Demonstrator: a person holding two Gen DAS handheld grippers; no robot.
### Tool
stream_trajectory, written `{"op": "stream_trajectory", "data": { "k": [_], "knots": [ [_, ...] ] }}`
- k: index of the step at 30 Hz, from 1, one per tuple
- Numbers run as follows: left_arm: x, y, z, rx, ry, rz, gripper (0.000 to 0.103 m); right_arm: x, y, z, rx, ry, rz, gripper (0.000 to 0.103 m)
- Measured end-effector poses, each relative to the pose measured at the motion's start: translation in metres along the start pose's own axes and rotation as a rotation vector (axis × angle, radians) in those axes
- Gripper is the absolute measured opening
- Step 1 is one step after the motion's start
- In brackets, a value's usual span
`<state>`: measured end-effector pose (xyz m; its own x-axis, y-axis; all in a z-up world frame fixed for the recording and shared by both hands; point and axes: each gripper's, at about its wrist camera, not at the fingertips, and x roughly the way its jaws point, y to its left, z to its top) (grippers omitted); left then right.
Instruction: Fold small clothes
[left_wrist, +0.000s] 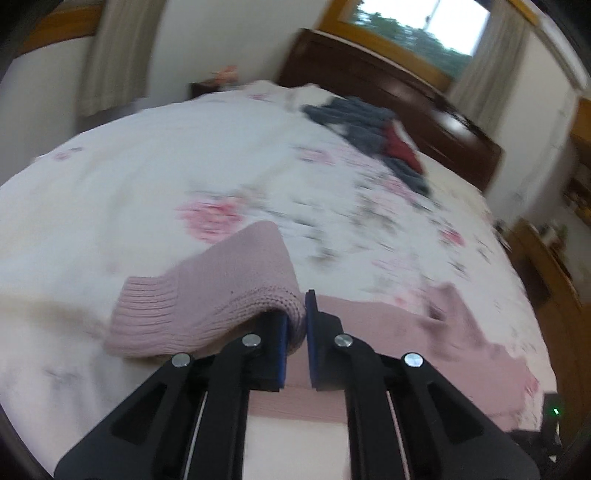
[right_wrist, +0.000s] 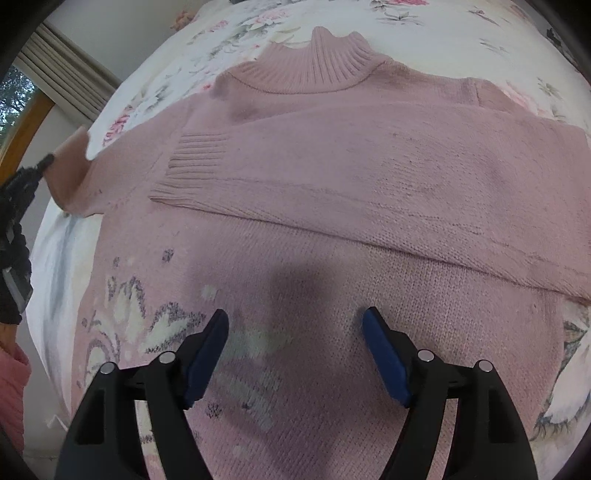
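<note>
A bed with a white floral-print cover (left_wrist: 155, 155) carries the pink knitted turtleneck sweater (right_wrist: 369, 177), spread flat near its foot edge. The left tongs (left_wrist: 295, 321) grip a ribbed sleeve cuff; the right tongs (right_wrist: 295, 332) hover spread above the sweater's body. Only the left view shows dark heaped clothes (left_wrist: 369, 125) by the wooden headboard (left_wrist: 388, 85).

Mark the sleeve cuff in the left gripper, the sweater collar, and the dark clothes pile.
sleeve cuff (left_wrist: 166, 314), left wrist view, on the ribbed band beside the jaws.
sweater collar (right_wrist: 325, 62), right wrist view, on the ribbed neck.
dark clothes pile (left_wrist: 369, 129), left wrist view, on the grey garment.
</note>
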<state>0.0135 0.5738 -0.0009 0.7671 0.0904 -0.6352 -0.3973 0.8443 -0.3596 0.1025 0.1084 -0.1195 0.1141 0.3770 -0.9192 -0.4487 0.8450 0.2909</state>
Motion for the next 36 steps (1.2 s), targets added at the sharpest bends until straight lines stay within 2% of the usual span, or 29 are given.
{"op": "stream_trajectory", "data": {
  "k": [6,11,15,20,25,28,30,31,33,35,36],
  "knots": [
    [0.02,-0.063,-0.029,0.012,0.051,-0.128,0.007,0.0,-0.002,0.001,0.007,-0.004,0.015,0.076],
    [0.051,-0.087,-0.058,0.003,0.121,-0.151,0.008,-0.001,-0.004,-0.003,0.001,-0.008,0.019,0.076],
    [0.078,-0.085,-0.085,-0.026,0.218,-0.134,0.008,-0.002,-0.006,-0.004,-0.001,-0.006,0.027,0.076],
    [0.103,-0.063,-0.11,-0.116,0.326,-0.124,0.009,0.0,-0.005,-0.001,0.0,-0.003,0.028,0.076],
    [0.096,-0.056,-0.113,-0.129,0.343,-0.16,0.011,0.002,-0.001,0.0,-0.004,0.003,0.016,0.076],
    [0.078,-0.056,-0.112,-0.105,0.362,-0.183,0.022,0.001,-0.001,0.003,0.006,0.01,0.02,0.076],
    [0.057,-0.052,-0.112,-0.082,0.37,-0.188,0.025,0.0,0.001,0.008,0.011,0.013,0.028,0.076],
    [0.047,-0.049,-0.111,-0.071,0.364,-0.181,0.029,0.0,0.004,0.01,0.011,0.013,0.033,0.076],
    [0.026,-0.046,-0.105,-0.021,0.308,-0.127,0.033,-0.001,0.011,0.017,0.009,0.01,0.048,0.076],
    [0.008,-0.042,-0.088,0.047,0.214,-0.052,0.036,0.0,0.02,0.023,-0.001,0.009,0.058,0.076],
    [0.006,-0.042,-0.083,0.061,0.198,-0.044,0.036,0.001,0.028,0.028,-0.008,0.009,0.068,0.076]
  ]
}}
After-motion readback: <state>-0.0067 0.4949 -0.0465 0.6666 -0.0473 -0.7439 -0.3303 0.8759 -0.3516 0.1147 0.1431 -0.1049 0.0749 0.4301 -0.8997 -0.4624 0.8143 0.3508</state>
